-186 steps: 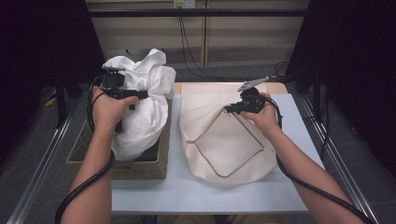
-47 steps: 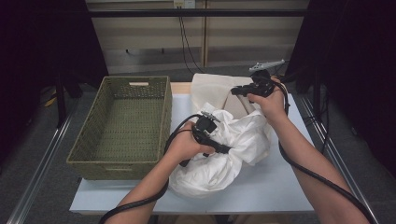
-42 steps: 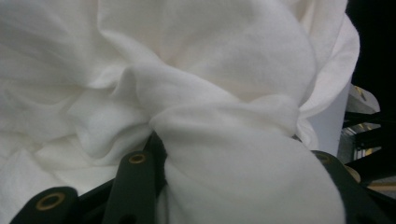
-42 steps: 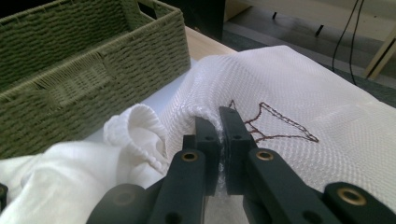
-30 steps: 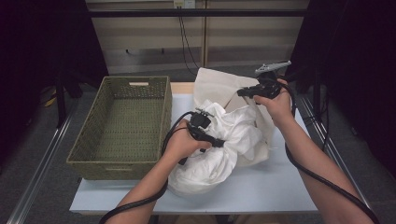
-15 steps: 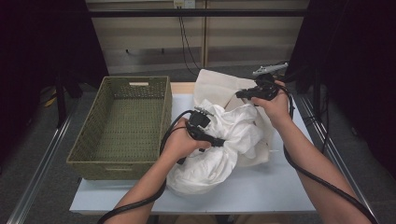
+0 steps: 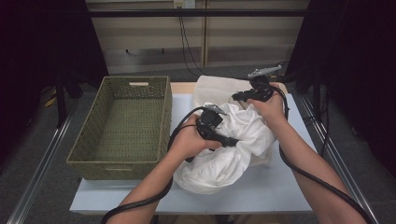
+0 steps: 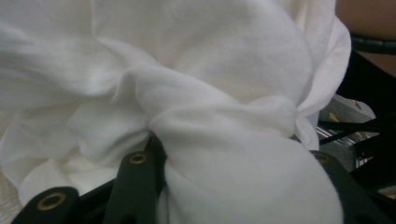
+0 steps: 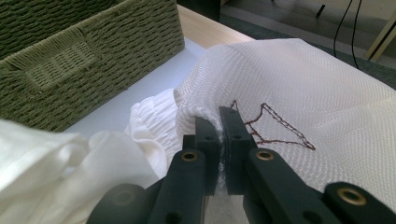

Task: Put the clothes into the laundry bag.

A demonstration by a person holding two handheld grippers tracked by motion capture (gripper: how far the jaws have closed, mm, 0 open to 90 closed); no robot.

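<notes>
The step in hand looks like stuffing the soft white bundle of cloth [image 7: 224,149], at the centre of the high view, into the woven mesh bag [image 7: 219,88] just behind it. The left gripper [image 7: 232,141] is clamped on a thick fold of cloth, while the right gripper [image 9: 219,122] pinches the bag's rim together, holding the mouth up. Next, the crumpled bundle likely needs pushing deeper, away from the ribbed wicker basket [image 7: 93,163] at left.

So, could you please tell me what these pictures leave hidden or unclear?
- High view: how far the white cloth has entered the mesh bag; folds cover the opening.
- Left gripper view: claw tips, buried in cloth.
- Right gripper view: the bag's stitched emblem, cropped by its folds.
</notes>
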